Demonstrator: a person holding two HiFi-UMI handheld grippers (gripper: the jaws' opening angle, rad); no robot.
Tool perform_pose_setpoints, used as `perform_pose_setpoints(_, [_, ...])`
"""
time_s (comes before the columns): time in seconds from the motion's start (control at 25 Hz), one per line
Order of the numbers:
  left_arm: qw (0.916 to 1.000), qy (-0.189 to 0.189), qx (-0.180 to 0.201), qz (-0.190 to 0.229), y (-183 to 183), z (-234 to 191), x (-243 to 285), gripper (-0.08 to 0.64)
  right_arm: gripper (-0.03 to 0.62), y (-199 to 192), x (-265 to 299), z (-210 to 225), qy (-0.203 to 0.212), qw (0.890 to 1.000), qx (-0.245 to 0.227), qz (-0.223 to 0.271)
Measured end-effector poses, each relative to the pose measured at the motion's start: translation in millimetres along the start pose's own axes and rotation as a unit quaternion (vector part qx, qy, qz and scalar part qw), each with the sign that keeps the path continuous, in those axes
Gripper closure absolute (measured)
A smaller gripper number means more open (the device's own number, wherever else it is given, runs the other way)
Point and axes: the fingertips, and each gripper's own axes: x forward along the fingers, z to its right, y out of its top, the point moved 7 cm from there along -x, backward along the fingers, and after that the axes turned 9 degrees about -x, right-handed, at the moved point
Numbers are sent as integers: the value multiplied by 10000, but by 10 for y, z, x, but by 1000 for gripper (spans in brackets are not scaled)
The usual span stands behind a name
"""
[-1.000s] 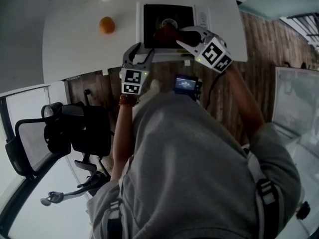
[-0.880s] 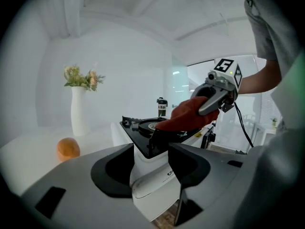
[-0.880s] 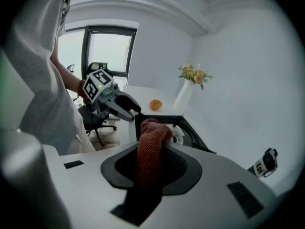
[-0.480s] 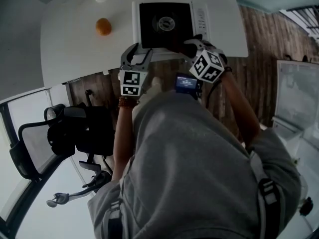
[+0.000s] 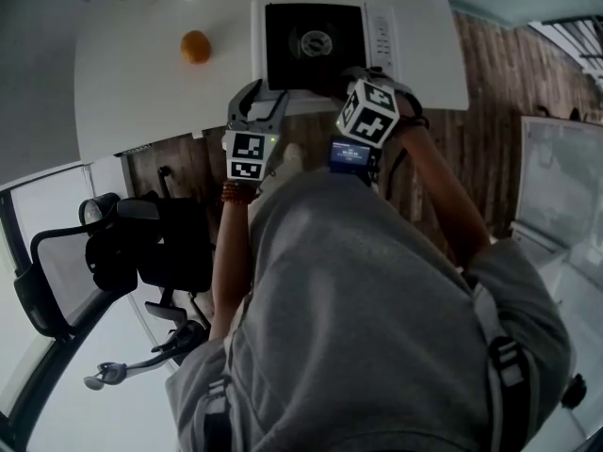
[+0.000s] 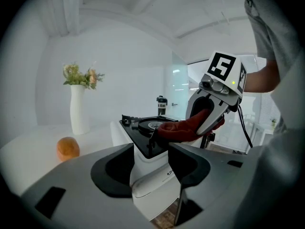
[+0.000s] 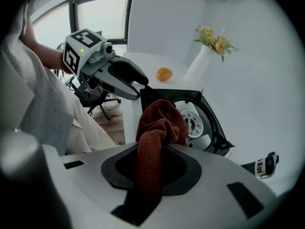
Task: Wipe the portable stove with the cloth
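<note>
Pressing the red cloth (image 7: 159,123), clamped tight in the right gripper (image 7: 157,149), onto the portable stove (image 5: 292,26) at its 6 o'clock edge. Bracing the 7 o'clock corner with the left gripper (image 6: 150,151), jaws closed against the white body. At the stove's 9 o'clock, 1 orange (image 5: 195,47).

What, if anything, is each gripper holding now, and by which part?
Right gripper: the red cloth, pinched at a bunched fold. Left gripper: its fingers appear to clamp the portable stove's near corner.

You have a rust-red, ribbed cloth (image 7: 159,128); a stove (image 5: 283,26), white-bodied with black top; an orange fruit (image 5: 195,47).
</note>
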Motion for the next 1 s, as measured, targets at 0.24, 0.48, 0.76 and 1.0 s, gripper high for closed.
perform_pose_setpoints(0.24, [10000, 30, -36, -7, 5, 9, 2, 327, 488, 298, 84, 1, 203, 9945, -982, -309])
perform_pose_setpoints(0.48, [10000, 53, -68, 39, 2, 12, -3, 327, 488, 583, 161, 44, 482, 9957, -761, 226])
perform_pose_setpoints(0.76, [9999, 82, -112, 11, 0, -26, 3, 345, 488, 729, 212, 86, 566, 9953, -608, 496])
perform_pose_setpoints(1.0, [9985, -313, -389, -210, 13, -64, -9, 345, 482, 429, 118, 53, 477, 9869, 233, 1522])
